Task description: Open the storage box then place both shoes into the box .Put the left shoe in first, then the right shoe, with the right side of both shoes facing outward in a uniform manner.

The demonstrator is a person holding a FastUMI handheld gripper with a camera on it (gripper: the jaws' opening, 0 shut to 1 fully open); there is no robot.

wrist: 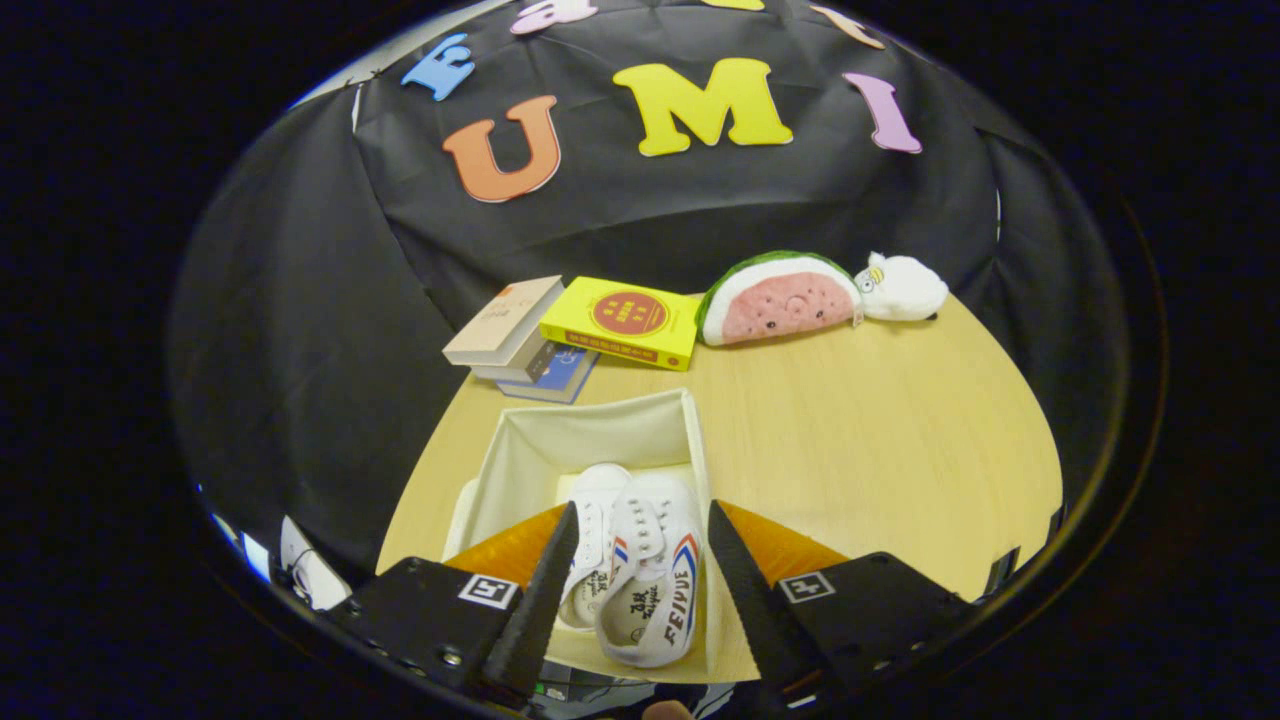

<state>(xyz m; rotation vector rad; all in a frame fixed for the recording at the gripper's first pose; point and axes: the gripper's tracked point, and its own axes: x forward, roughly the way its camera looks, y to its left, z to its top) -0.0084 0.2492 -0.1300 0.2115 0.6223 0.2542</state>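
Both shoes lie in the box — between the tool's wide-spread fingers, untouched.

Wall: black cloth, creased, hung behind and around the table.
Table: pale wood-grain top, rounded far edge.
Far edge of table: stack of books, a yellow book, a watermelon plush, a white plush touching it.
Light: even, soft.
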